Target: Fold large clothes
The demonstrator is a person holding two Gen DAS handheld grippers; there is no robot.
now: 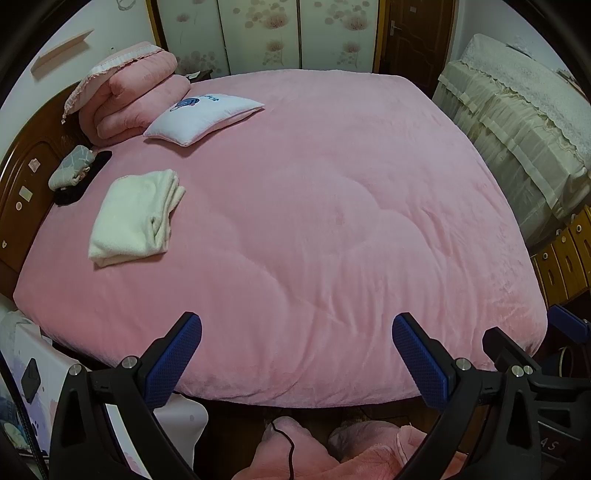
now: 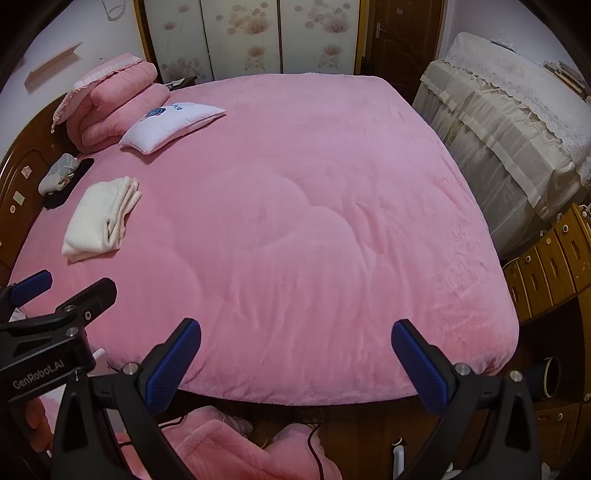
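Hovering over the near edge of a wide bed, two hand-held tongs face across it, both released with their blue-padded fingers spread wide and nothing between them. The left tongs (image 1: 297, 356) sit beside the right tongs (image 2: 296, 363); in the right camera's view the left one shows as a black arm at the lower left edge.

Closest of all, below the bed's edge, lies a heap of pink fleecy clothing (image 1: 295, 454), crumpled on the floor with a dark cable (image 1: 286, 443) trailing over it. It also appears at the bottom of the right view (image 2: 221, 446). This looks to be the large garment to fold, though I cannot make out its shape, sleeves or hems. Judging by the plush surface, it will be soft, floppy and fairly bulky, light enough to lift but prone to sag and drag. A sensible hold would be two separated points along one edge or at the shoulders, once found, so it can be spread flat on the bed.

Beyond the tongs, a pink quilted bedspread (image 1: 332, 221) covers the whole mattress, smooth and mostly bare. Further off to the left rests a folded cream towel (image 1: 135, 218). Past it, near the wooden headboard (image 1: 22, 184), are a small grey patterned bundle (image 1: 70, 168), a white pillow with a blue print (image 1: 203, 116), and a stack of folded pink bedding (image 1: 133, 96). At the far wall stand flowered wardrobe doors (image 1: 266, 33), with a lace-covered piece of furniture (image 1: 517, 122) to the right.
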